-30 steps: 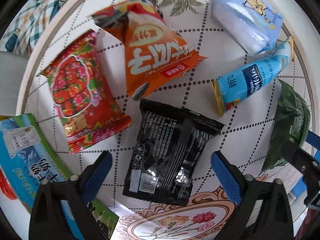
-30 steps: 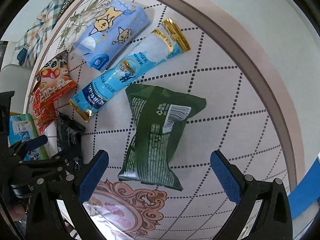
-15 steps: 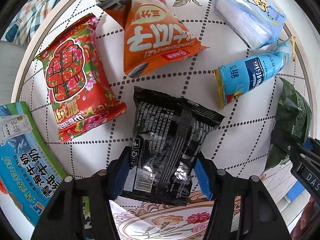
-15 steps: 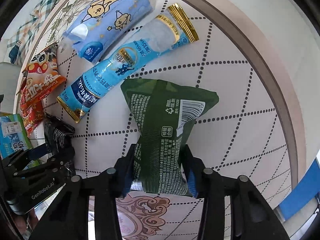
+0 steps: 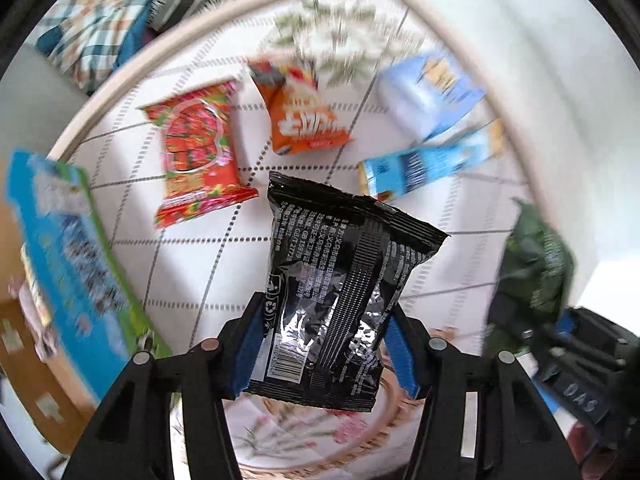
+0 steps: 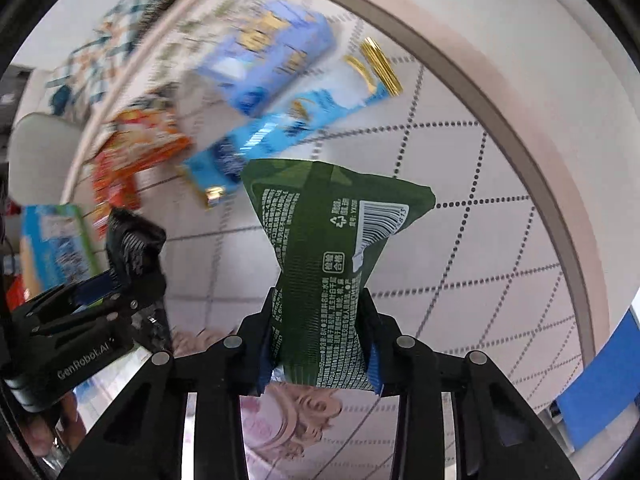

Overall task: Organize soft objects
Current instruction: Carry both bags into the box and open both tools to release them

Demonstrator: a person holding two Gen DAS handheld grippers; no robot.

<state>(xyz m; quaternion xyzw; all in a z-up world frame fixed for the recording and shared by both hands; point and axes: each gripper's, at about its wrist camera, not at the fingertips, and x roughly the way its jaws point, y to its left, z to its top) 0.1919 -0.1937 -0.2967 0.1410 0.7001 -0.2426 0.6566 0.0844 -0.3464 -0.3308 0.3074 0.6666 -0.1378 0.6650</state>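
Observation:
A black snack packet (image 5: 344, 264) hangs lifted off the round table, its lower part squeezed between the blue pads of my left gripper (image 5: 326, 344), whose jaws are closing on it. In the right wrist view a green packet (image 6: 320, 232) is pinched to a narrow waist by my right gripper (image 6: 319, 344), which is shut on it and holds it above the tablecloth. Each view shows the other gripper at its edge: the left gripper (image 6: 100, 296) with the black packet (image 6: 134, 240), and the green packet (image 5: 536, 264) at the right.
On the quilted tablecloth lie a red flowered packet (image 5: 196, 152), an orange packet (image 5: 304, 124), a pale blue pack (image 5: 428, 96) and a long blue packet (image 5: 424, 168). A blue-green carton (image 5: 68, 256) sits at the left. The table rim (image 5: 120, 76) curves behind; plaid cloth (image 5: 92, 20) lies beyond.
Both grippers went from open to shut around their packets, then rose. The black and green packets have left the table, and the other packets look smaller and farther away.

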